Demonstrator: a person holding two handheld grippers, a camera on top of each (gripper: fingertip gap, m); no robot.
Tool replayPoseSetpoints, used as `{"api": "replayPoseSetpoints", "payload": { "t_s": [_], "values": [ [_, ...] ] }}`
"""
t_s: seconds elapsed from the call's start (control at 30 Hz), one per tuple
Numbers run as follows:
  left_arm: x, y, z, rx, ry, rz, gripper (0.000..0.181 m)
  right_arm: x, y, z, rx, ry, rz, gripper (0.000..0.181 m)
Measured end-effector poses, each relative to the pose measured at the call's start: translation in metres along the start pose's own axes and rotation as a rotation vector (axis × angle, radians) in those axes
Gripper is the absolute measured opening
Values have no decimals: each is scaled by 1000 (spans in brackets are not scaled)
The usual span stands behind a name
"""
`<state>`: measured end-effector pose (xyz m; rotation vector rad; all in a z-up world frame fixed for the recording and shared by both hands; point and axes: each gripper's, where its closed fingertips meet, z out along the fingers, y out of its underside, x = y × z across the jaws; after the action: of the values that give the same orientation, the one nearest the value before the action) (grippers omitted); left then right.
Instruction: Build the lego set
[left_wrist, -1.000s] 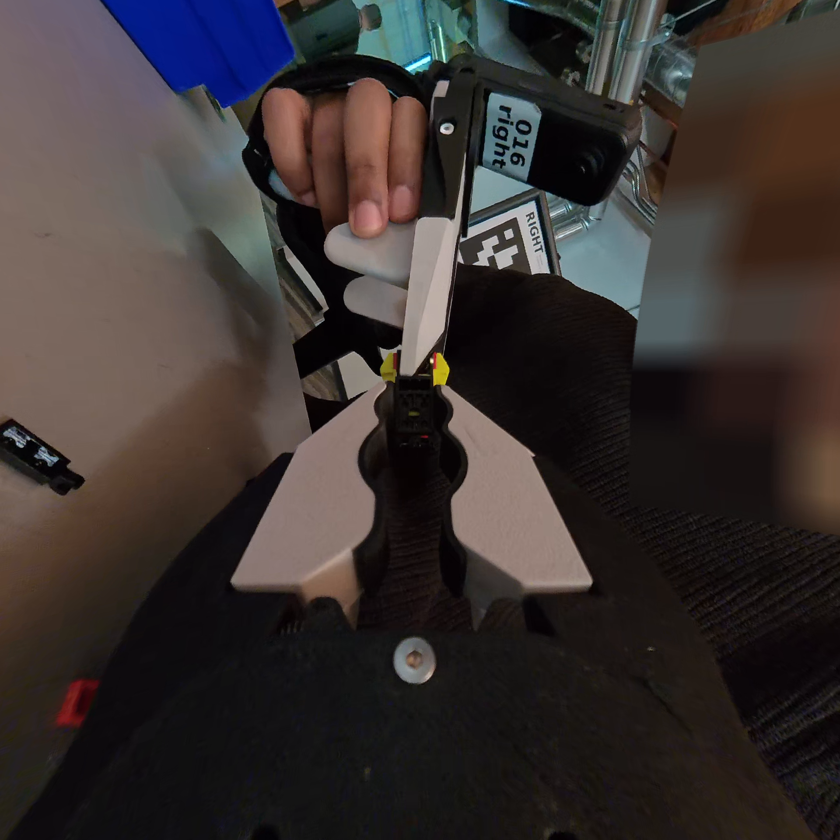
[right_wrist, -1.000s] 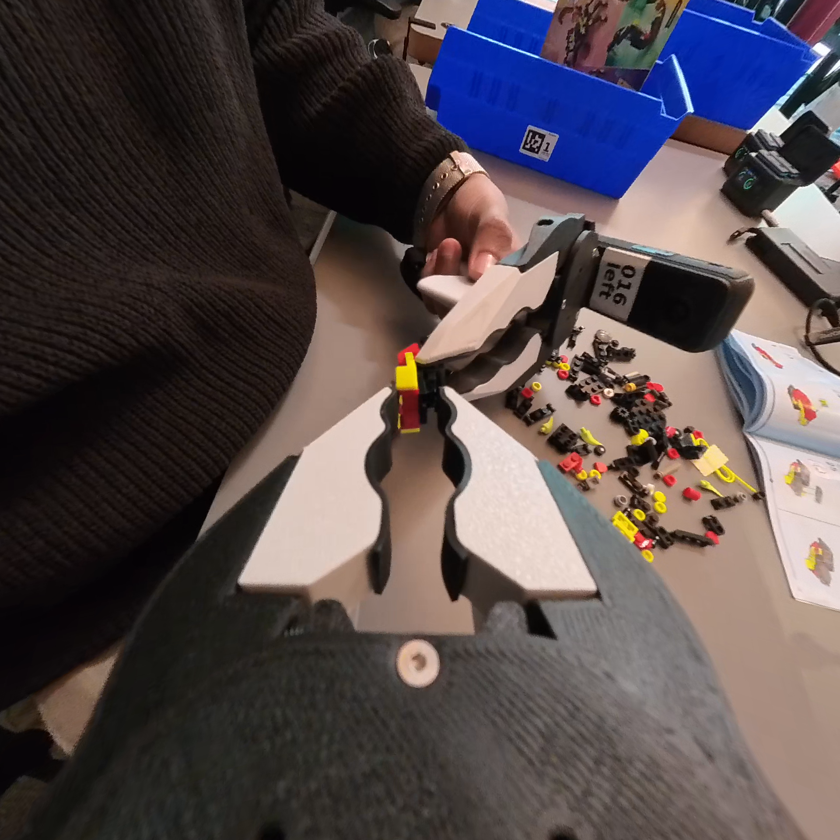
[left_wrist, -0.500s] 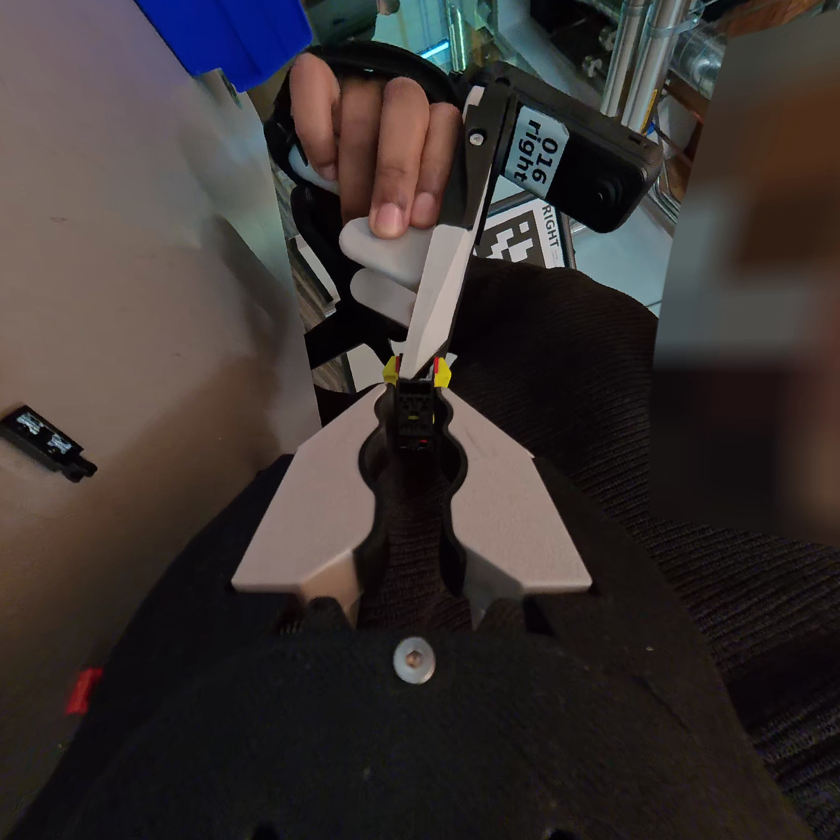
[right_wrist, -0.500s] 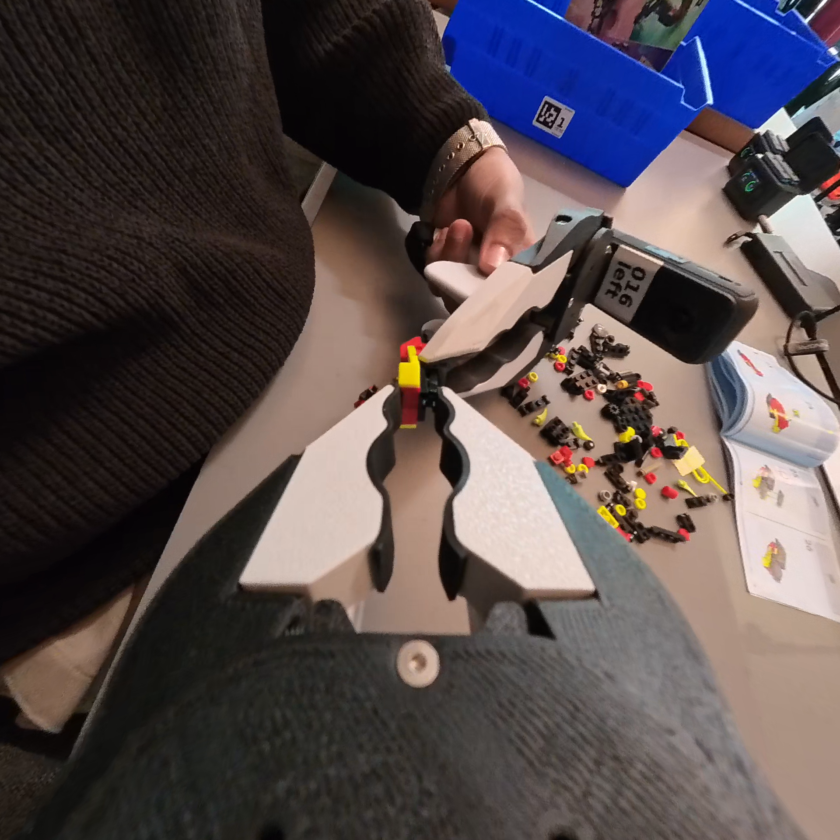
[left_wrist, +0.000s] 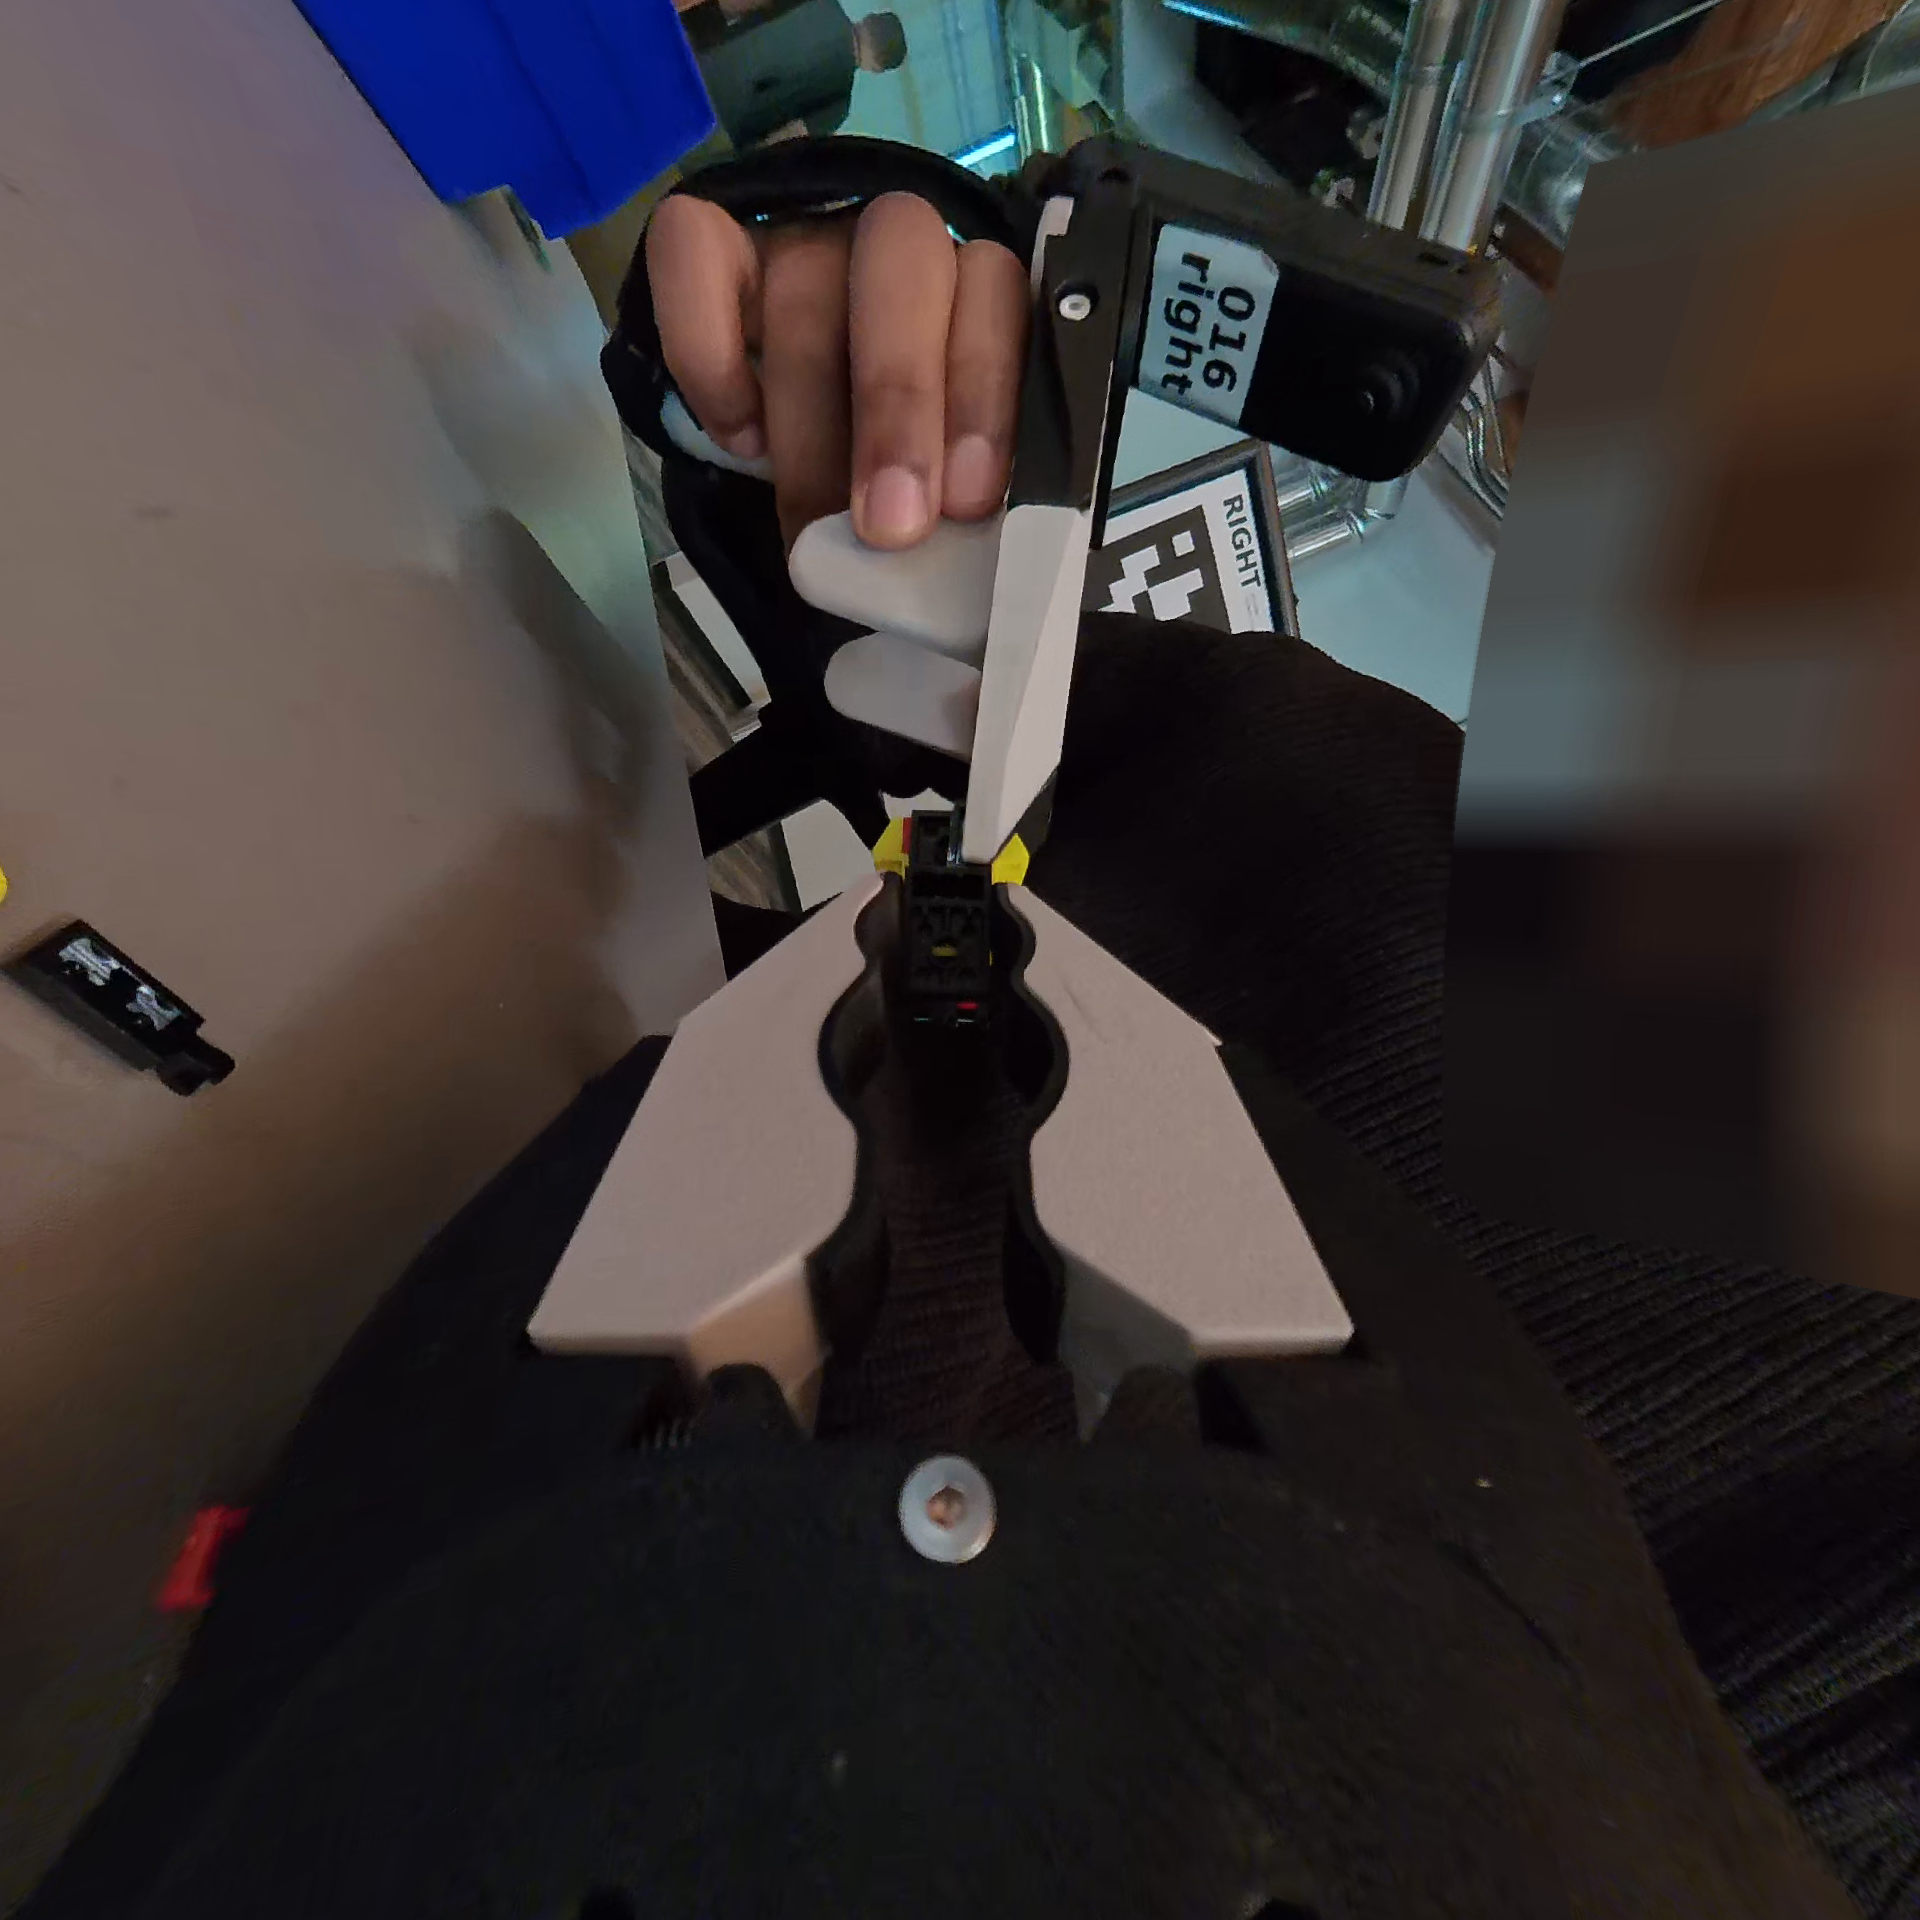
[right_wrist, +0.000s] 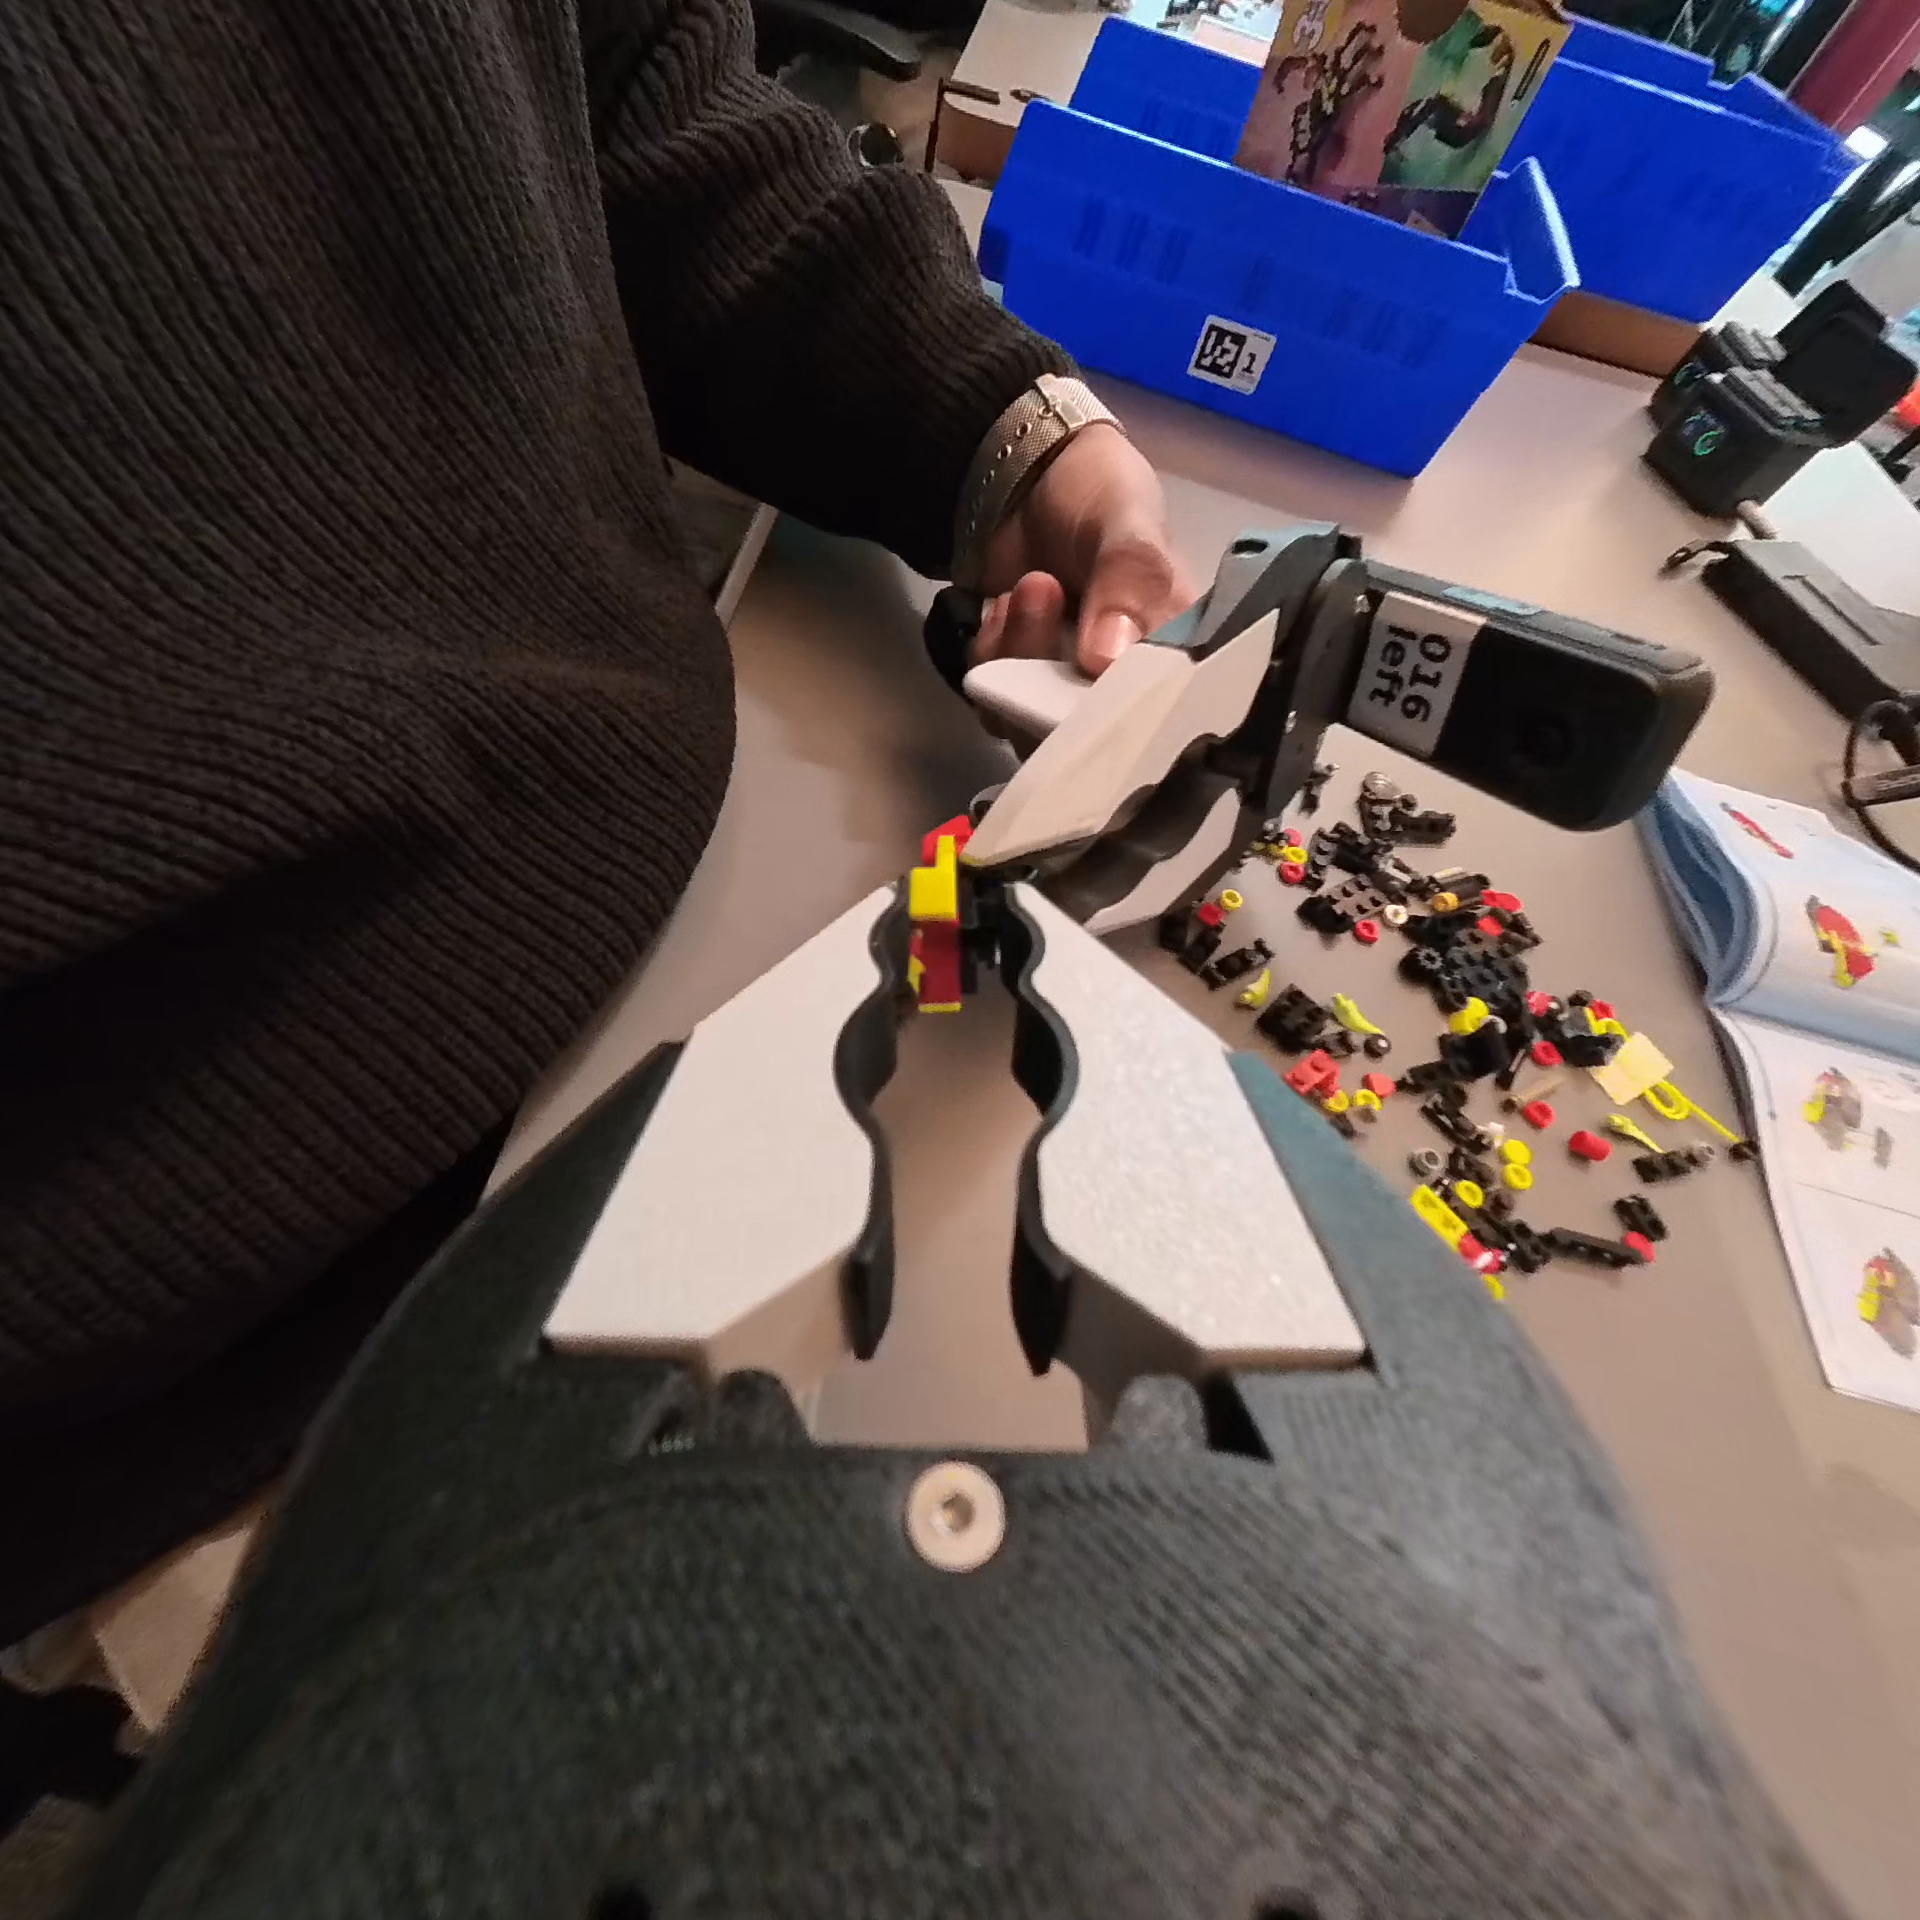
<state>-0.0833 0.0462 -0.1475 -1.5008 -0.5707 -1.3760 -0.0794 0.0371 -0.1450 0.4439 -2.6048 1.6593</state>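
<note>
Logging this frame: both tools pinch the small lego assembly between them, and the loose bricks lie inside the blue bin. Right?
Not quite. The right wrist view shows the loose bricks scattered on the table, not inside the blue bin. Both tools do pinch the small lego assembly.

Matt grey plastic fingers (right_wrist: 1164, 1164); coarse dark ribbed knit sleeve (right_wrist: 312, 623); glossy blue plastic bin (right_wrist: 1268, 270); smooth beige table (right_wrist: 1558, 520)

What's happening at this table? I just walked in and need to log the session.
A person is building a lego set with two handheld tools. The left tool and right tool both pinch one small black, red and yellow lego assembly above the table. Loose pieces and an open instruction booklet lie nearby.
</note>
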Motion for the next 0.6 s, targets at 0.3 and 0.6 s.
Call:
{"api": "replayPoseSetpoints", "payload": {
  "t_s": [0.3,0.6],
  "values": [
    [-1,3,2,-18,-4,-1,12,-5,1,0,13,-47,47,16],
    [1,3,4,-21,4,-5,12,-7,-1,-1,15,-56,38,14]
  ]
}}
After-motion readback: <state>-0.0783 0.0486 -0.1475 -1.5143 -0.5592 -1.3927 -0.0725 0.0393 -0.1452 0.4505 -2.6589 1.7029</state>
